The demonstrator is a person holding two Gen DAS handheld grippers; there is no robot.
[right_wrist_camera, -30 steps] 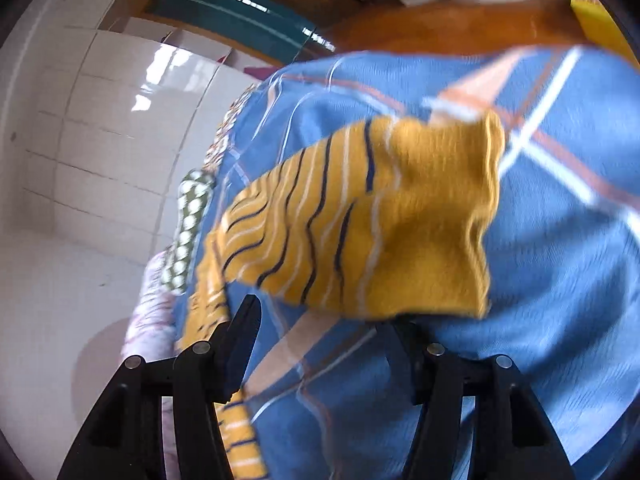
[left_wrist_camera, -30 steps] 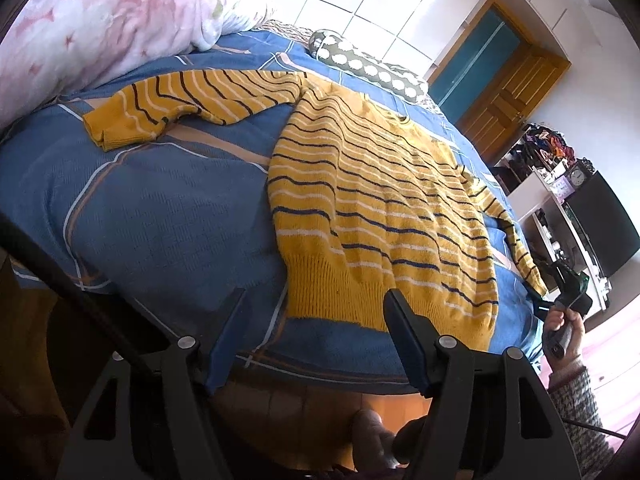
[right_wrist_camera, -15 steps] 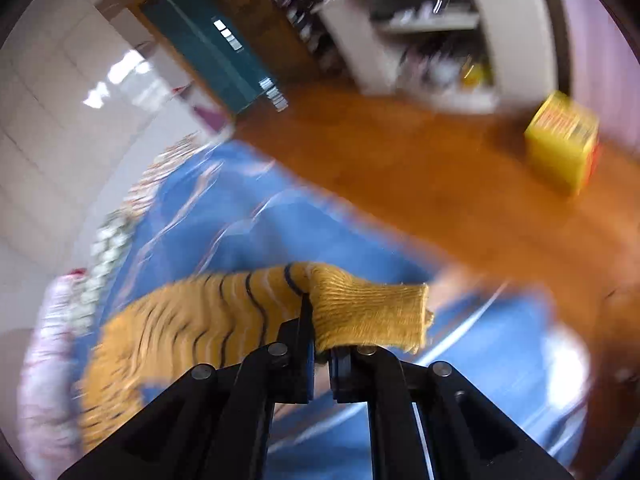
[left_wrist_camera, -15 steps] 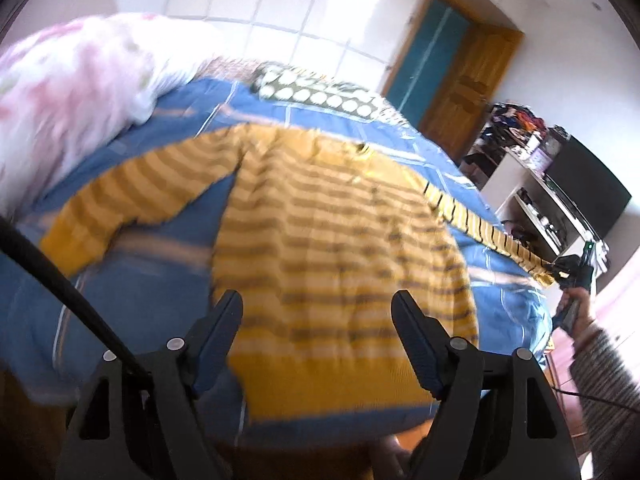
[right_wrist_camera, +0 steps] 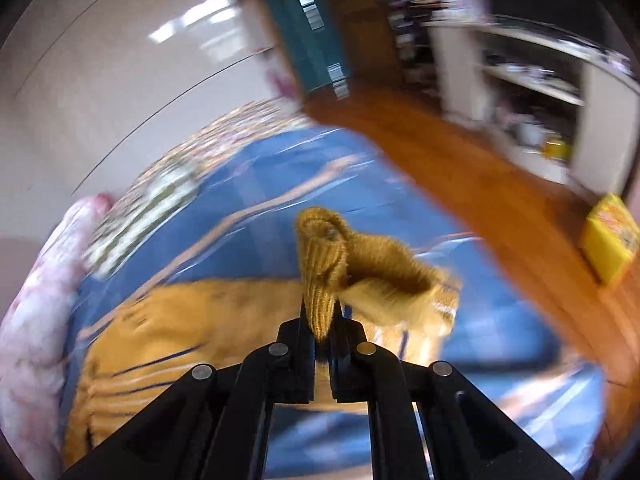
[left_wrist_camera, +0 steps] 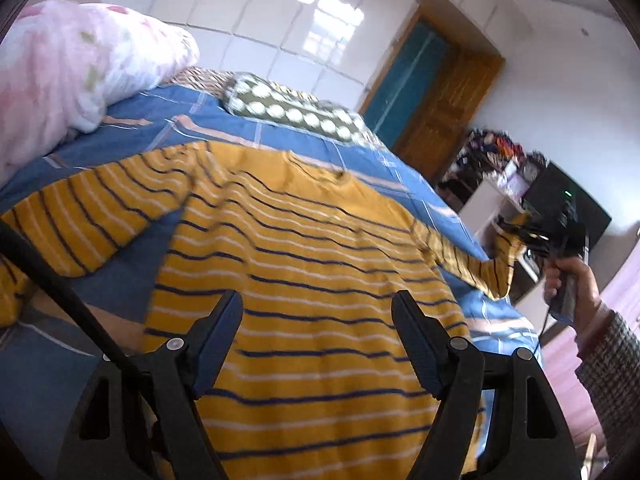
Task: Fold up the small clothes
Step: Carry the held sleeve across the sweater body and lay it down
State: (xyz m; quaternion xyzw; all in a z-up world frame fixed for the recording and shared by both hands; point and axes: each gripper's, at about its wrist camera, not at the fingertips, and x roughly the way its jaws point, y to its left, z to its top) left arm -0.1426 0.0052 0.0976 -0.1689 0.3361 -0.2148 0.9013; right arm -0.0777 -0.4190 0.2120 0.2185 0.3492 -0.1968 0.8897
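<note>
Lying flat on its front across the blue bedspread, the sweater is mustard-yellow knit with thin dark-blue and white stripes running across body and sleeves. Its ribbed hem is nearest the left gripper, whose jaws are spread wide above the lower body of the garment with nothing between them. One sleeve lies stretched out to the left on the bedspread. The other sleeve is lifted off the bed: its ribbed cuff is pinched tight between the closed jaws of the right gripper, the cuff bunched and standing up past the fingertips. A pink floral quilt and a spotted pillow sit at the far end of the bed.
</note>
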